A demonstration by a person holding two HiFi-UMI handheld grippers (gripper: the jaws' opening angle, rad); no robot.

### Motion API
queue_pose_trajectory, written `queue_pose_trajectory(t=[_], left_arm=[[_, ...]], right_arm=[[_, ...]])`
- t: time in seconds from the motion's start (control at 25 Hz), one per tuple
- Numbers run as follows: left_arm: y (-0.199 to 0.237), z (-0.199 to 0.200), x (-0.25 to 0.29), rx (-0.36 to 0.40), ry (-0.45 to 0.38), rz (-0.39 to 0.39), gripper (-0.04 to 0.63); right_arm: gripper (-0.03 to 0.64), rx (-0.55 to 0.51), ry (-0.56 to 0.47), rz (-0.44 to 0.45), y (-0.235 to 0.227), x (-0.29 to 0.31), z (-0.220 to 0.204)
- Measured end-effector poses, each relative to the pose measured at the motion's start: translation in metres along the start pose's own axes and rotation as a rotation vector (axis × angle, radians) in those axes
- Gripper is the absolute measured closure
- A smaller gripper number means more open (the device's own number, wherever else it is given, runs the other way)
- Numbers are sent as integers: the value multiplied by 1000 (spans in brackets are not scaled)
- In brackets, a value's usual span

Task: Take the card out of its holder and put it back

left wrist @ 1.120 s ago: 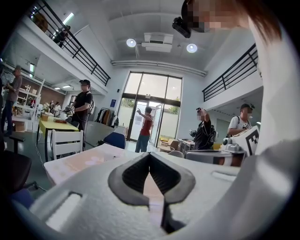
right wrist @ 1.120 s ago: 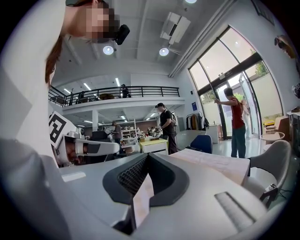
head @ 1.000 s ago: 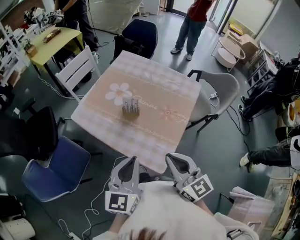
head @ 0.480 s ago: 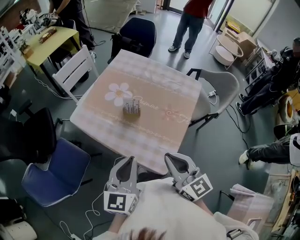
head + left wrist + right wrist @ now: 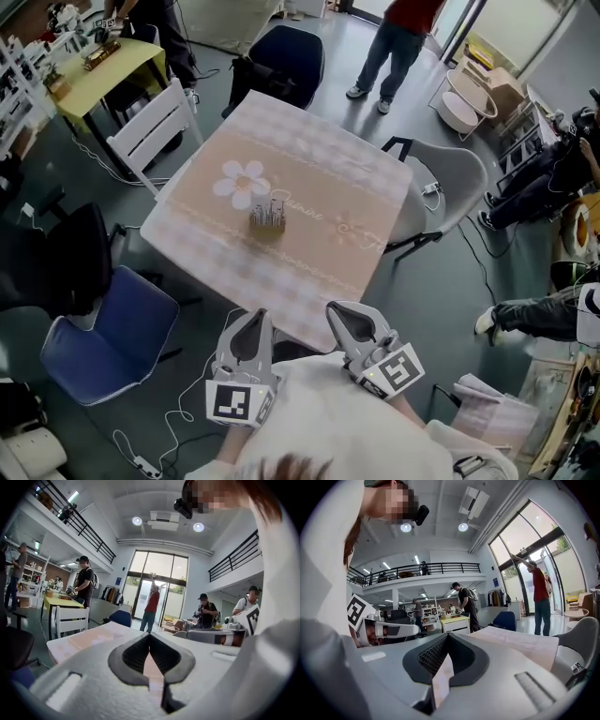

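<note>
The card holder point(image 5: 267, 217), a small rack with thin upright cards, stands near the middle of the square table point(image 5: 319, 159) with its pink flowered cloth. My left gripper point(image 5: 253, 319) and right gripper point(image 5: 337, 312) are held close to my body, just short of the table's near edge and well apart from the holder. Both are shut with nothing between the jaws. In the left gripper view the left gripper point(image 5: 150, 634) points level over the table top point(image 5: 89, 637). The right gripper point(image 5: 447, 635) does the same in its own view, with the table point(image 5: 520, 644) to its right.
Chairs ring the table: a blue one point(image 5: 112, 333) at the near left, a white one point(image 5: 150, 131) at the left, a dark one point(image 5: 286, 61) at the far side, a grey one point(image 5: 445, 183) at the right. A person point(image 5: 398, 42) stands beyond. Cables point(image 5: 183, 412) lie on the floor.
The whole scene has shifted slightly in the head view as I move. Both grippers stay shut and side by side near my body.
</note>
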State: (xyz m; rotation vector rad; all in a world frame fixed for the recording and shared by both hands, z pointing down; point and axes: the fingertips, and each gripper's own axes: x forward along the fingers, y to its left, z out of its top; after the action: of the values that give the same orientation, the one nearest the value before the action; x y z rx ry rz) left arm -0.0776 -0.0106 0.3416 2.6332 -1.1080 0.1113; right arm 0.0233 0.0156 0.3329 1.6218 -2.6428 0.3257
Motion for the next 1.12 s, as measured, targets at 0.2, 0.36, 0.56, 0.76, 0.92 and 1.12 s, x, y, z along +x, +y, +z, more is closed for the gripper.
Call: queue_pose_trajectory(t=[0.2, 0.36, 0.56, 0.76, 0.92, 1.12], left_arm=[[2, 1, 14, -12, 7, 21, 595], [2, 4, 28, -21, 12, 34, 595], [5, 9, 43, -36, 13, 71, 595], [5, 9, 58, -33, 31, 103, 595], [8, 14, 70, -32, 17, 135, 595], [27, 9, 64, -19, 22, 240, 595]], right_arm=[[615, 10, 12, 23, -13, 8, 1], [615, 1, 44, 26, -30, 14, 0], [615, 22, 60, 53, -46, 26, 1], [615, 32, 47, 84, -63, 37, 6], [615, 30, 42, 100, -80, 44, 7], [615, 40, 66, 116, -96, 45, 1]])
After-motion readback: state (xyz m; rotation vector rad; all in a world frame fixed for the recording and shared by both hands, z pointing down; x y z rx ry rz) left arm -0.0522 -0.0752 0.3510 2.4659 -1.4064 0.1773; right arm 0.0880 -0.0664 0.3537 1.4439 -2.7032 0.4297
